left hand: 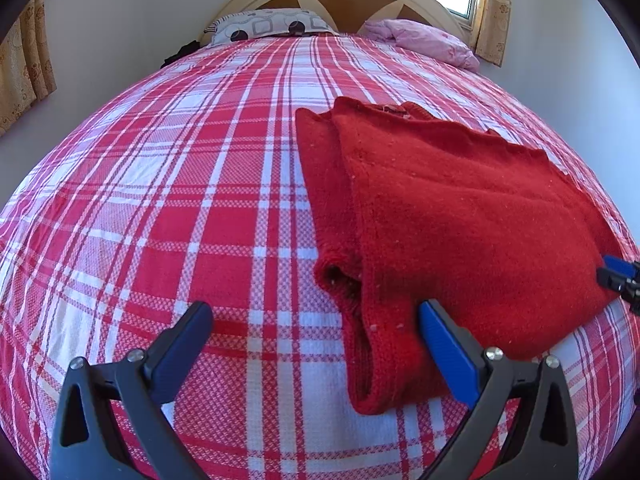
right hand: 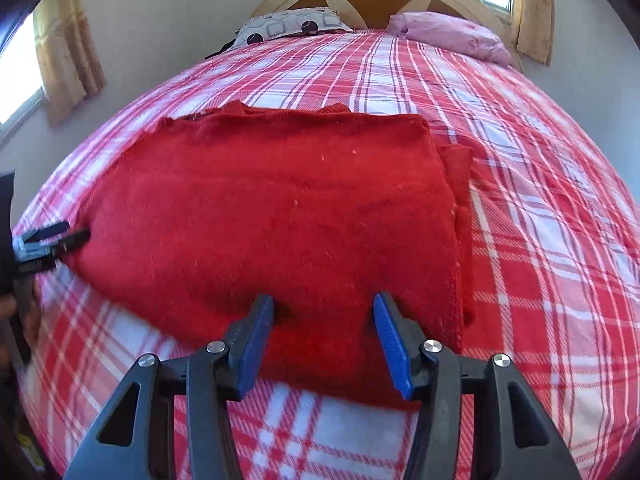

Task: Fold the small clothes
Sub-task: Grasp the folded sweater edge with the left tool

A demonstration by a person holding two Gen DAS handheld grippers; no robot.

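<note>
Red knit sweater (right hand: 280, 216): folded into a thick rectangle, lint-flecked, lying on the plaid bed (left hand: 160, 200). Left claw (left hand: 316, 316): spread wide, empty. Right claw (right hand: 323, 308): half open, gripping nothing.

Right gripper (left hand: 618, 278) is cut off by the frame edge in the left wrist view, only its tip shows. Left gripper (right hand: 52, 242) is blurred and half out of frame in the right wrist view. Dark thing (left hand: 180, 53) beside the patterned pillow (left hand: 266, 24): too small to tell. Red sweater (right hand: 280, 216) hides the bedspread (right hand: 540, 240) under it.
</note>
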